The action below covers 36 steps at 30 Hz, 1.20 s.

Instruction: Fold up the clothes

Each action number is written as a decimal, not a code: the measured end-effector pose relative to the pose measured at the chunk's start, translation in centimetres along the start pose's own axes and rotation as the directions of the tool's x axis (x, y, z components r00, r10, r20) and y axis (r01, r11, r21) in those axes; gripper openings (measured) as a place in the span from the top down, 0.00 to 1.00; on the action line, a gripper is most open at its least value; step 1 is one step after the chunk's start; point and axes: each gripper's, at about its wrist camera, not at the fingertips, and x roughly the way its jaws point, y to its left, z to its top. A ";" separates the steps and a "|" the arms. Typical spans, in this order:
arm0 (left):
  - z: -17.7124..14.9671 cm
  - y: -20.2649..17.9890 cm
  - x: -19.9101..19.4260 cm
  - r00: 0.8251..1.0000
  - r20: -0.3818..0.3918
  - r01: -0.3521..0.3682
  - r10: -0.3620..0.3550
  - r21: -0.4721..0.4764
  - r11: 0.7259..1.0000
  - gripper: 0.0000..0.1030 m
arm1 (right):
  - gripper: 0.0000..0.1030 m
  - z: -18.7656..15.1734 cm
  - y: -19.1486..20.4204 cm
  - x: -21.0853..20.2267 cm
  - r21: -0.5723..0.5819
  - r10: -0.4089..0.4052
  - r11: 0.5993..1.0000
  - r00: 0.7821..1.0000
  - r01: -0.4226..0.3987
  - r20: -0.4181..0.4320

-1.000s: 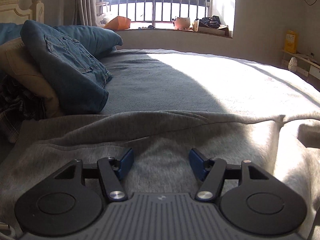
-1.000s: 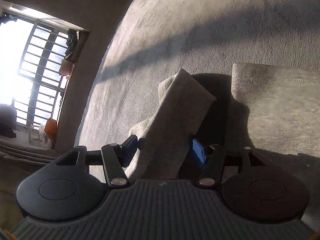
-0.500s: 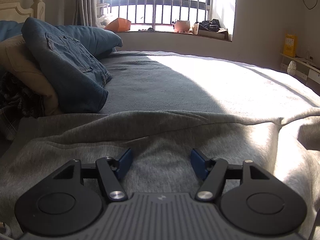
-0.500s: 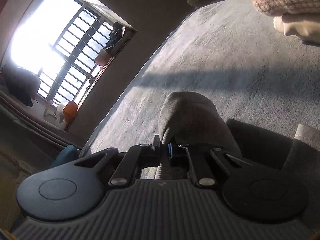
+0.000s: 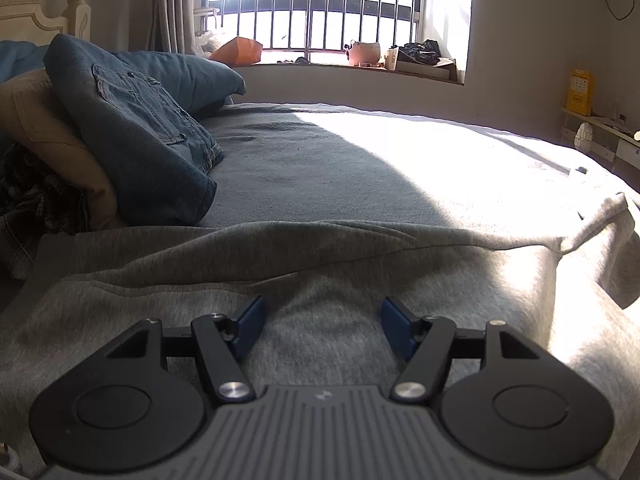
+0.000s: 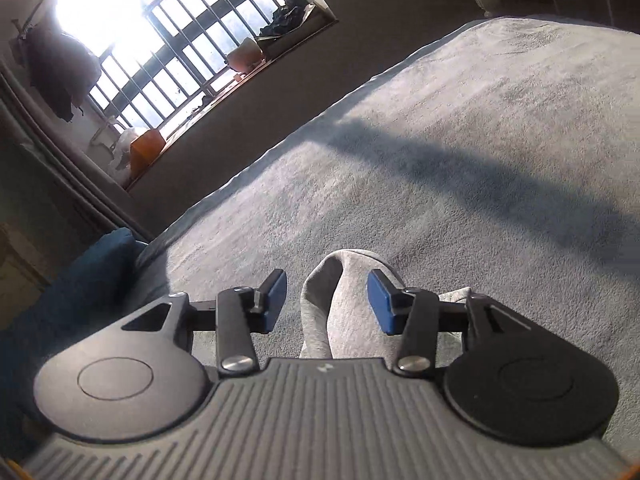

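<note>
Between the right claw (image 6: 327, 302), whose jaws are opening, a grey garment's (image 6: 320, 312) fold slips free, moments after being pinched; the left claw (image 5: 322, 326) hovers spread above it.

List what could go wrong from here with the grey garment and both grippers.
1. The right gripper is opening with a raised fold of the grey garment between its fingers; once released, that fold may flop back and undo itself.
2. The left gripper hovers open over the garment's wrinkled body, so creases may get folded in.
3. The folded jeans lie close and could be snagged.
</note>
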 end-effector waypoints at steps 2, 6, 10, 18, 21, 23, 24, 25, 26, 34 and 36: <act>0.0 0.0 0.0 1.000 0.002 0.000 0.000 0.000 1.000 0.35 | 0.46 -1.1 -1.5 -2.1 -0.001 -0.031 1.000 0.999 0.031 0.007; 0.0 -0.1 0.1 1.000 0.002 -0.005 0.005 0.008 1.000 0.35 | 0.44 -5.2 -3.0 -4.9 -0.093 -0.111 0.990 0.992 0.105 -0.060; 0.0 -0.4 0.1 1.000 0.001 -0.015 0.015 0.020 1.000 0.35 | 0.34 -10.0 -0.7 -5.7 -0.293 -0.108 0.953 0.989 0.073 -0.105; -0.1 -0.8 0.3 1.000 0.002 -0.031 0.031 0.045 0.999 0.33 | 0.91 -12.2 1.1 -1.2 -0.502 -0.255 0.847 0.962 0.176 -0.093; -0.1 -0.8 0.3 1.000 0.001 -0.030 0.030 0.044 0.999 0.33 | 0.95 -10.2 0.8 -3.1 -0.461 -0.253 0.862 0.967 0.209 -0.036; -0.1 -0.9 0.2 1.000 0.002 -0.029 0.029 0.044 0.999 0.33 | 0.96 -7.6 0.9 -6.1 -0.444 -0.248 0.865 0.968 0.234 0.027; -0.2 -0.9 0.1 1.000 0.002 -0.029 0.029 0.044 0.999 0.33 | 0.96 -6.1 0.8 -7.8 -0.434 -0.253 0.865 0.966 0.252 0.056; -0.2 -0.9 0.1 1.000 0.002 -0.029 0.029 0.044 0.999 0.33 | 0.97 -4.5 0.8 -9.5 -0.423 -0.259 0.865 0.962 0.270 0.086; -0.1 -0.9 0.2 1.000 0.002 -0.029 0.029 0.044 0.999 0.33 | 0.97 -2.9 0.7 -11.2 -0.412 -0.264 0.865 0.958 0.288 0.115; -0.1 -0.9 0.1 1.000 -0.002 -0.027 0.027 0.042 0.999 0.33 | 0.97 6.2 -0.8 -20.3 -0.386 -0.433 0.785 0.875 0.484 0.216; -0.1 -0.9 0.1 1.000 -0.002 -0.026 0.026 0.040 0.999 0.33 | 0.97 6.1 -2.1 -20.8 -0.415 -0.489 0.739 0.847 0.530 0.210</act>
